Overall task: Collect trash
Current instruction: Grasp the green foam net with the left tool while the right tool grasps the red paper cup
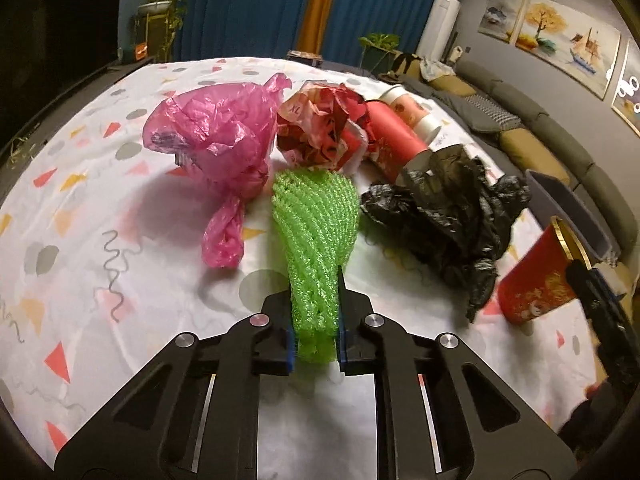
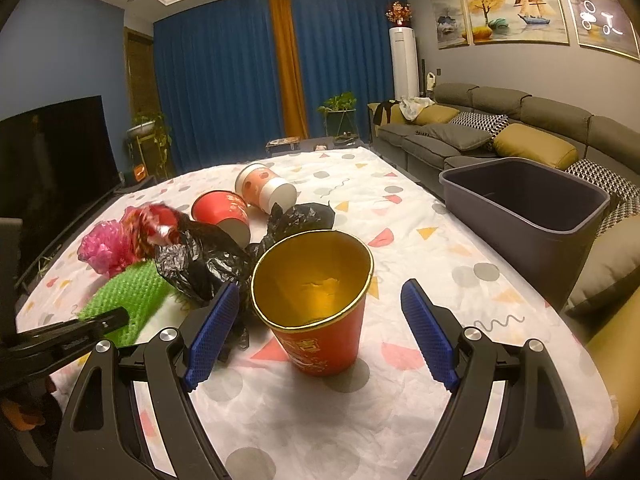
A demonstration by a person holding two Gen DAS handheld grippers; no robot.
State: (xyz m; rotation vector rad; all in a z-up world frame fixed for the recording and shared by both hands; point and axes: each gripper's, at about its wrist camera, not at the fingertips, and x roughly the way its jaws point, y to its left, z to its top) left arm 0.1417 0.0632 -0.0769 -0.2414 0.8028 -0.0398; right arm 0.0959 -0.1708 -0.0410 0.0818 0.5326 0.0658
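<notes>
1. The left gripper (image 1: 316, 344) is clamped on the near end of the green foam net (image 1: 316, 224), which stretches away across the table (image 1: 120, 280).
2. The right gripper (image 2: 320, 328) stands wide, pads clear of the upright red cup (image 2: 320, 320) between them.
3. Counted: three paper cups, one pink bag (image 1: 216, 148), one black bag (image 1: 448, 216), one crumpled red wrapper (image 1: 324, 128), one grey bin (image 2: 520, 208).

Bright green foam net (image 1: 316, 232), pink plastic bag (image 1: 216, 140), black crumpled bag (image 1: 448, 208), red cup (image 2: 320, 320) with gold lining; white desk (image 2: 400, 380) cloth with confetti triangles, dots, squiggles.
</notes>
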